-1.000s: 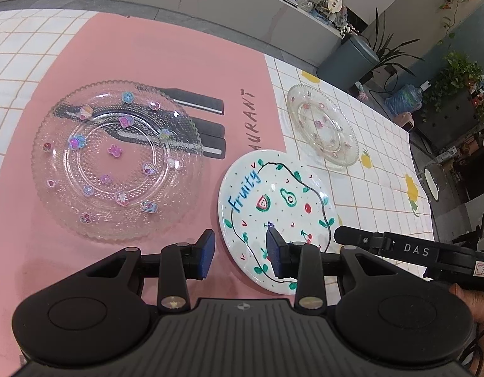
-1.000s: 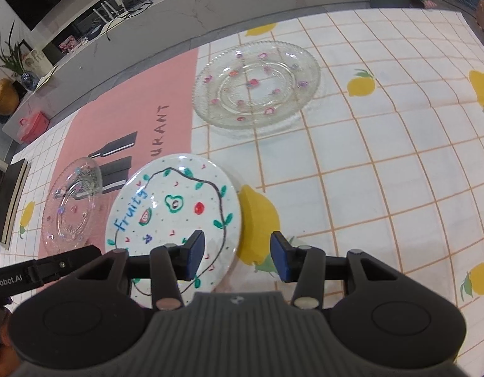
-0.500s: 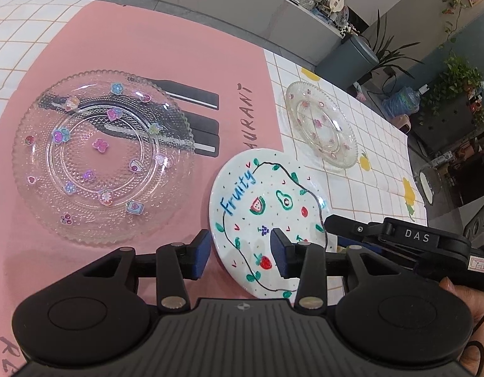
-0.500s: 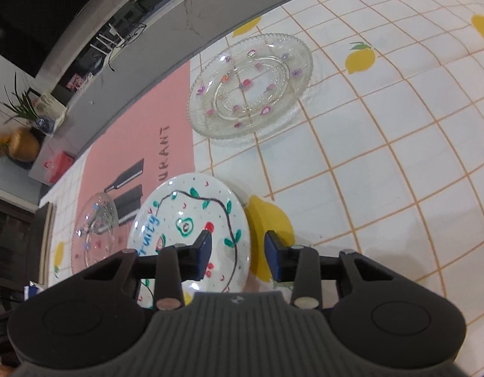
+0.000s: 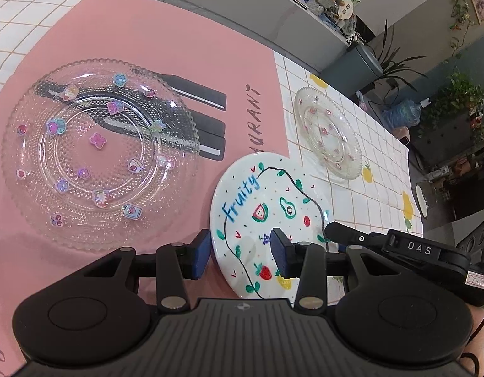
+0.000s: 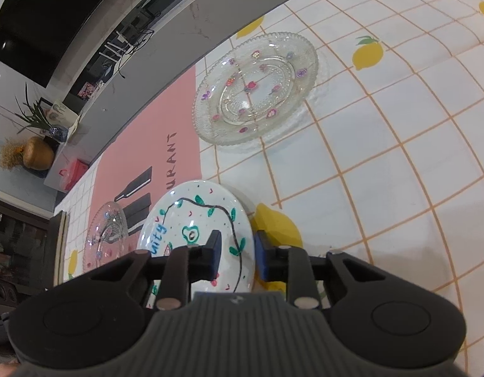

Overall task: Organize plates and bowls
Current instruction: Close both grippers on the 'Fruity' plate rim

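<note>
White plate (image 6: 198,220) rim, right tool (image 6: 237,256) closing astride

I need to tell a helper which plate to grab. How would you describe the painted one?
On the table, find the pink mat. The painted plate overlaps its corner, between two clear glass plates. It alone is opaque white, with "Fruity" in blue.

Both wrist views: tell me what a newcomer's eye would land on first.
The white ceramic plate painted with fruit and the word "Fruity" stands out, lying between both grippers; the right gripper straddles its rim, jaws closing. To its left, on the pink placemat, sits a large clear glass plate with pastel stickers. A smaller clear glass plate with red flowers rests further back on the lemon-print tablecloth.
</note>
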Available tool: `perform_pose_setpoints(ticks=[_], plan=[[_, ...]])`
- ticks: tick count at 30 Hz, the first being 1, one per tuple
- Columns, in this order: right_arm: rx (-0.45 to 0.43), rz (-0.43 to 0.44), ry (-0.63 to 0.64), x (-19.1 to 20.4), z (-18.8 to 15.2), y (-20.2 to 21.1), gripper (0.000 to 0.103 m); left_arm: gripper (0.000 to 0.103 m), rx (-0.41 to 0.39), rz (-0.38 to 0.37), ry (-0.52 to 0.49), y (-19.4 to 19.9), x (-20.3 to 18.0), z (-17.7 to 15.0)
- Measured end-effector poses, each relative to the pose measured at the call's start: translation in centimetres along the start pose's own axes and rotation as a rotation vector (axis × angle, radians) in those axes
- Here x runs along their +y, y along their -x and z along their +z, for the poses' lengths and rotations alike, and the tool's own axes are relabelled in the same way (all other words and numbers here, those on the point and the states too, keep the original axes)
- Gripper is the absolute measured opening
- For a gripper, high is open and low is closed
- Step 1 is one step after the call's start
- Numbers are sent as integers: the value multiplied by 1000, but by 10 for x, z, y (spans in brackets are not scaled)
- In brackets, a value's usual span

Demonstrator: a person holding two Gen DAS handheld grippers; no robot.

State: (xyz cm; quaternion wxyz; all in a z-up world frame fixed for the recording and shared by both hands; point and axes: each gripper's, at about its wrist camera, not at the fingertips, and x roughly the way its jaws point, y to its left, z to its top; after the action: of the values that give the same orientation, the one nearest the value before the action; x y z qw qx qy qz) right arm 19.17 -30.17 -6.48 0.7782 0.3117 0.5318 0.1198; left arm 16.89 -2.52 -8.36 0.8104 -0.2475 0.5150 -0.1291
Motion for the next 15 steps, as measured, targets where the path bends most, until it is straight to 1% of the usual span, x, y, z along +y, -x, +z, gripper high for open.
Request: perform_pose_setpoints(ticks=[3, 5, 6, 7, 8, 9, 10, 11, 13, 15], plan=[[18, 19, -7, -4, 3, 0, 23, 48, 4, -7, 0, -1, 1, 1], [31, 44, -25, -9, 5, -1, 23, 44, 7, -14, 0, 0, 3, 2], [37, 58, -41, -12, 6, -1, 23, 39, 5, -13, 0, 0, 4, 2], [43, 72, -56, -15, 7, -1, 23, 32, 3, -9, 1, 0, 6, 2], [46, 77, -71, -18, 7, -1, 20, 28, 2, -2, 2, 0, 7, 2], [46, 70, -76, -19, 7, -1, 13, 24, 3, 3, 2, 0, 8, 2], [44, 54, -69, -19, 6, 0, 8, 23, 3, 5, -3, 1, 8, 2], [40, 50, -62, -18, 6, 0, 6, 22, 5, 13, -12, 1, 7, 1], [40, 27, -54, -15, 5, 2, 6, 15, 18, 36, -37, 2, 3, 0], [42, 0, -32, -12, 5, 6, 6, 15, 29, 34, -57, 4, -1, -1]])
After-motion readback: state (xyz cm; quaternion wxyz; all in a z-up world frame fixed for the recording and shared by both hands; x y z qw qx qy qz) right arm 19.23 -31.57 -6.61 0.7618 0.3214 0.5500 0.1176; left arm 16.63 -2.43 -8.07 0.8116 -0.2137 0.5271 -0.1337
